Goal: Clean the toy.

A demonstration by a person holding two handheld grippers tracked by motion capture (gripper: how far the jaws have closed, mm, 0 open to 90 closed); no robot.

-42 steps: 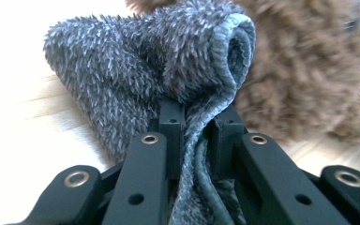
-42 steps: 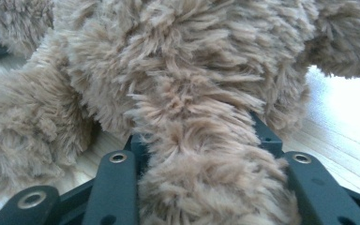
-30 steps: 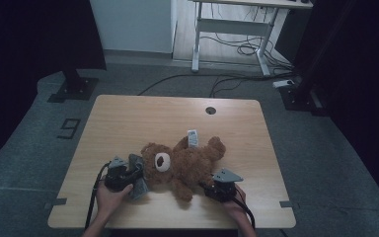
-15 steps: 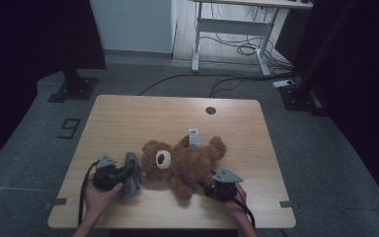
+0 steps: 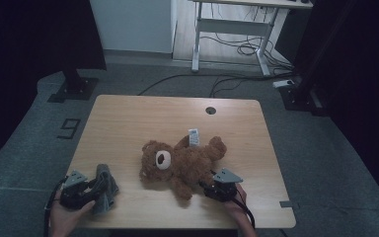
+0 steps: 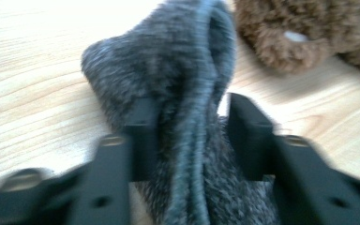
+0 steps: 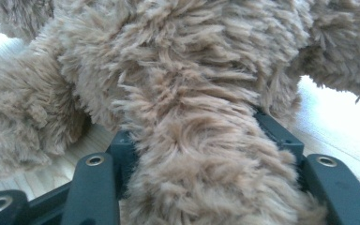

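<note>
Grey knitted fabric, a small garment or sock, sits at the near left corner of the wooden table, well apart from the teddy bear; a second ago it lay against the bear's head, so it has been drawn clear to the left. The left gripper has just been opening its jaws. In the left gripper view the grey fabric stands between them, with a visible gap at the right jaw, so the hold appears released rather than pressing. Judgement: the garment is off the bear and is being set down, leaving that part of the work essentially complete. At centre, the teddy bear lies on its back, head toward the left, a white tag on its far side. At the near right, the right gripper has kept its place at the bear's lower leg. In the right gripper view the brown plush limb fills the space between both jaws, which clamp it on each side. Judgement: this grip serves to steady the bear against the leftward pull.
</note>
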